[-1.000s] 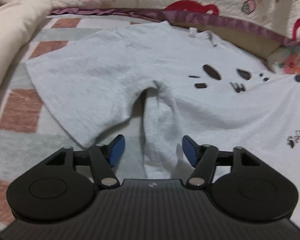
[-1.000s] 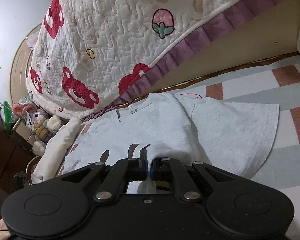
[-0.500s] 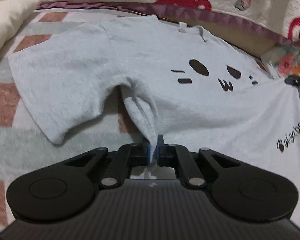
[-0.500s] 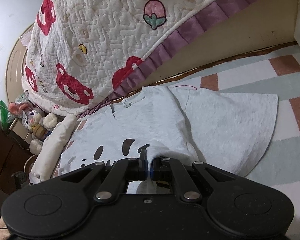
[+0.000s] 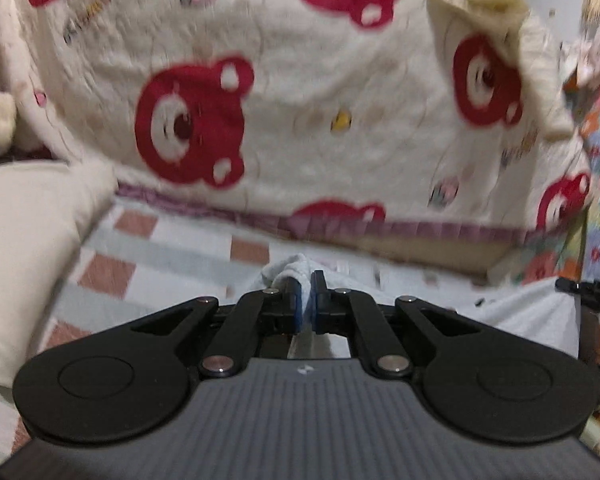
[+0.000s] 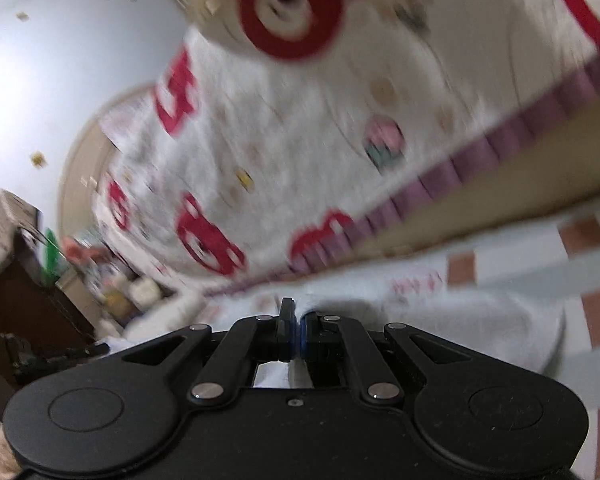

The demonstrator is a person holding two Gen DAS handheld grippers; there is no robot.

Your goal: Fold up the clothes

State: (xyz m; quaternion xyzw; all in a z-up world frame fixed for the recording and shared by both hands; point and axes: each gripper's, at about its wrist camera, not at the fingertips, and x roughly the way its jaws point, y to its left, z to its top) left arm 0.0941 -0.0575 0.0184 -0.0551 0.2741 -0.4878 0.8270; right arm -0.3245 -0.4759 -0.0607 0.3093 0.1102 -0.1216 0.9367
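The light grey T-shirt (image 5: 516, 312) lies on the checked floor mat, mostly hidden behind my gripper bodies. My left gripper (image 5: 307, 280) is shut on a bunched fold of the shirt, which bulges out just left of the blue pads. In the right wrist view my right gripper (image 6: 296, 316) is shut on another part of the T-shirt (image 6: 480, 320), and the cloth spreads away to its right. Both views are blurred and tipped up toward the bed.
A bed with a white quilt of red bears (image 5: 300, 92) and a purple frill (image 6: 480, 168) fills the background. A cream cushion (image 5: 24, 240) lies at the left. The checked mat (image 5: 148, 256) runs beneath. The other gripper's black handle (image 5: 592, 292) shows at the right edge.
Both grippers have lifted and tilted upward with the shirt pinched in them; a second ago the left gripper was open over the cloth and it has shut on the fold.
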